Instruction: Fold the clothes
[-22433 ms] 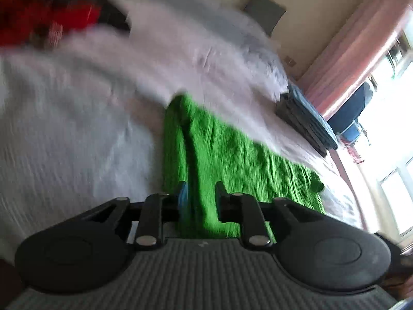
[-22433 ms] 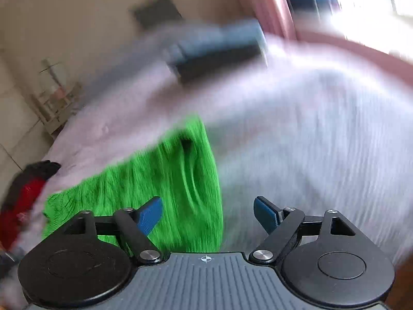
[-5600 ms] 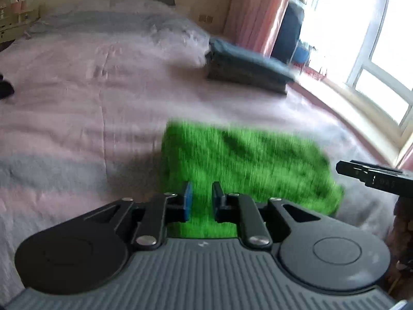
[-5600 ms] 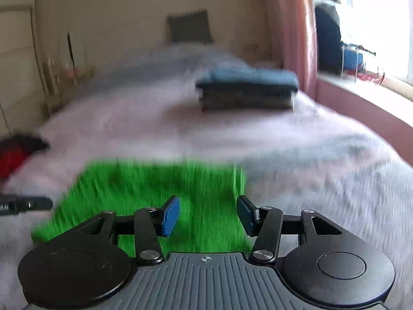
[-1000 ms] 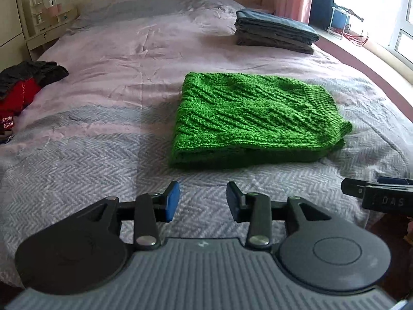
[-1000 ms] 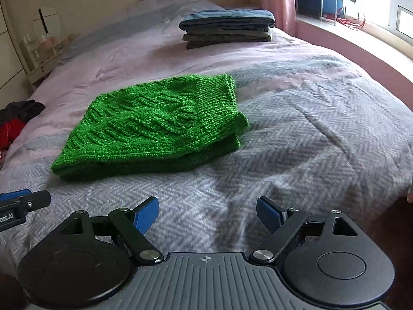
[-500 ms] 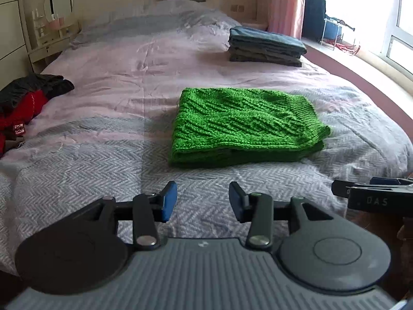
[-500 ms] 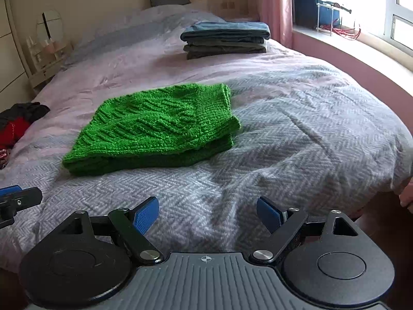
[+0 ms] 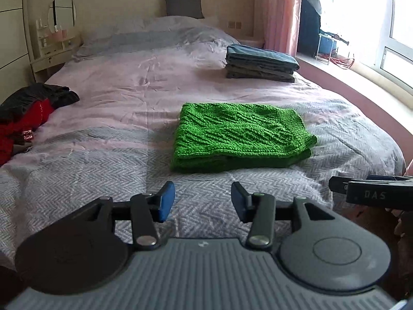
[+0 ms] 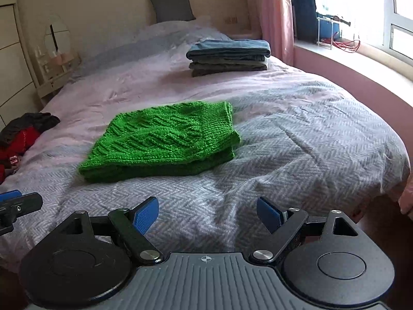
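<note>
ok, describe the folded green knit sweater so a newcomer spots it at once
On the big bed with the pink and grey herringbone cover, look near the foot end. The folded green cable-knit sweater lies there alone, apart from the blue-grey folded stack and the red and black heap; nothing else is bright green.

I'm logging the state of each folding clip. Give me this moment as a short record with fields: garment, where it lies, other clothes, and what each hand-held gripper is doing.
garment: green knit sweater, folded into a flat rectangle
surface: bed, sweater lies near its foot
folded stack: blue and grey clothes, farther up the bed on the window side
unfolded pile: red and black clothes at the bed's left edge
left hand-held gripper: open, empty, short of the sweater
right hand-held gripper: open, empty, short of the sweater
</note>
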Tool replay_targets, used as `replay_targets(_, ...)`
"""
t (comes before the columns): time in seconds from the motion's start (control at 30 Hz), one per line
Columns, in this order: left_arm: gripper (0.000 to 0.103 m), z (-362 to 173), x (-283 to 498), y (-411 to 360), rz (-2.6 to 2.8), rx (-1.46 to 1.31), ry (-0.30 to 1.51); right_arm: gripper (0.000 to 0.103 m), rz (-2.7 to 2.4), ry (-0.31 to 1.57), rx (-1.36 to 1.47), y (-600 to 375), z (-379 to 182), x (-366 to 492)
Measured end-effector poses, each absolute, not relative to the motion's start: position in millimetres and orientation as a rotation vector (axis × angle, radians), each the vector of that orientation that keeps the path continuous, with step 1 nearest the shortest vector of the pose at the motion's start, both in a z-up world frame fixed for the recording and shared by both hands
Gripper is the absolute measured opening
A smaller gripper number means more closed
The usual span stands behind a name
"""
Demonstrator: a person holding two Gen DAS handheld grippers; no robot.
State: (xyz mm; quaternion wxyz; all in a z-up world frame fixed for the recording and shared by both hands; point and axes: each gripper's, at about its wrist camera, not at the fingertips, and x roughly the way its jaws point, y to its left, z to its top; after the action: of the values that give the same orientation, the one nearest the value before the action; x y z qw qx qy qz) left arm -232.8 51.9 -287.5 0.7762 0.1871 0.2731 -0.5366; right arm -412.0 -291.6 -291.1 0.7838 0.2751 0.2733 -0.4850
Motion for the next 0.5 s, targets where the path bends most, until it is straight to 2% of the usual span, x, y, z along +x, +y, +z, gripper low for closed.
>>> replay_targets(0.37, 0.046, -294.0, -219.9, 37.6, -1.149, 0.407, 0.613, 0.086, -1.043, 0.604, 0.614, -310.2, -308.6, -409.9)
replay_targets(0.5, 0.047, -298.5, -191.8, 25.7, -1.175, 0.333, 0.686, 0.086, -1.027, 0.59, 0.675, -327.9, -321.6, -418.4)
